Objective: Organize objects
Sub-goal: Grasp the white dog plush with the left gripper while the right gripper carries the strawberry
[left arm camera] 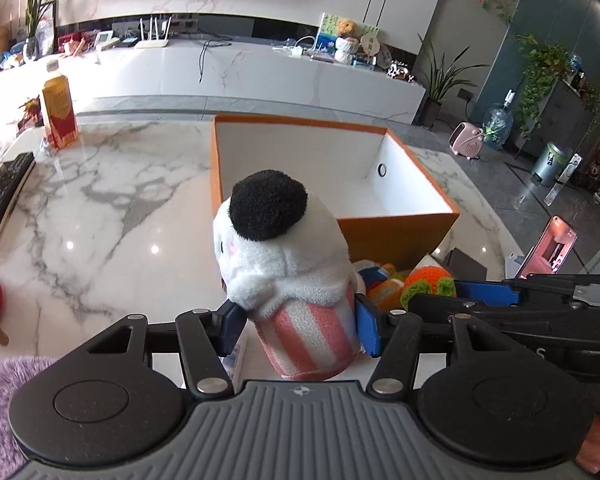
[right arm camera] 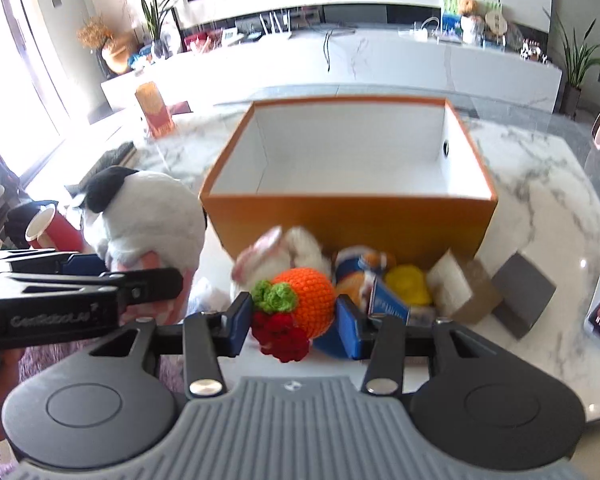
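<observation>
A white plush toy with a black pompom and a pink-striped base sits between the blue pads of my left gripper, which is shut on its base and holds it above the marble table. From the right wrist view the same plush toy hangs at the left. My right gripper is shut on a crocheted orange with green leaves and a red flower. An open orange box with a white inside stands just beyond both grippers; the orange box shows nothing inside.
Against the box's near wall lie a white-pink plush, a yellow toy, a blue packet, a small cardboard box and a grey block. A phone stands at the right. A red-yellow carton and keyboard are left.
</observation>
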Available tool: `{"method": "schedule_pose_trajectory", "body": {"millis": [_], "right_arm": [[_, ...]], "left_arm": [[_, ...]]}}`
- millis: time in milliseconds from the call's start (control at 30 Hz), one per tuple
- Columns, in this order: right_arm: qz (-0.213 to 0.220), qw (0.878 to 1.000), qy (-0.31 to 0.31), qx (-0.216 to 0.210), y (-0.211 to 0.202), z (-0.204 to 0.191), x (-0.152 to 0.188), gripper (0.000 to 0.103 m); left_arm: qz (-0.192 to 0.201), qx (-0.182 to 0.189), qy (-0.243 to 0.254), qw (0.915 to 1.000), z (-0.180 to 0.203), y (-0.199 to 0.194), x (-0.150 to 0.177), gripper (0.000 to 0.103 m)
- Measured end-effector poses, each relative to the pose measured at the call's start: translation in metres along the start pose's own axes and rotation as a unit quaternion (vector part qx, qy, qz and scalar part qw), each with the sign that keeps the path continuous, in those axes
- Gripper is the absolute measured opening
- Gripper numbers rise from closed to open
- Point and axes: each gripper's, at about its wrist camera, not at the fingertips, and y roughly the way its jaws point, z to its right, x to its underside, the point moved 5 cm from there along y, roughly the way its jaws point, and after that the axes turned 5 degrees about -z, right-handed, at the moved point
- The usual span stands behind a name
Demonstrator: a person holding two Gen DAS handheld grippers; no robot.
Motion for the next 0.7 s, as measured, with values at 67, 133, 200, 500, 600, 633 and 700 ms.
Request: {"method": "schedule_pose_trajectory", "body": {"millis": [67,133,200,500,600,633,700], "right_arm": [[0.014,1.0,0.003,0.004,-0.005,0.005,-0.014,0.047],[0.029,1.0,0.009,0.007,-0.007,0.011,-0.028,0.048],[0.041,0.999,0.019,0.01,-0.006,0.019,-0.043,0.047],[0.051,0.996,0.066,0.011,0.03,0.058,-0.096,0.048],[0.031,0.996,0.078,0.008,0.054,0.069,-0.105,0.048],[0.023,0.996,0.082,0.006,0.063,0.073,-0.105,0.047],[0.01,0.996,0.089,0.004,0.079,0.079,-0.108,0.047]], "left_arm": [[0.007,0.006,0.005,0.9999,0.002,-0.002,-0.013,0.066],[0.013,0.01,0.011,0.9998,0.004,-0.002,-0.027,0.066],[0.021,0.012,0.02,0.9995,0.006,0.0,-0.042,0.066],[-0.013,0.006,0.051,0.9986,0.018,0.057,-0.087,0.066],[-0.041,0.004,0.05,0.9979,0.017,0.085,-0.091,0.066],[-0.052,0.004,0.047,0.9975,0.016,0.094,-0.091,0.066],[-0.076,0.004,0.041,0.9963,0.012,0.111,-0.089,0.066]]}}
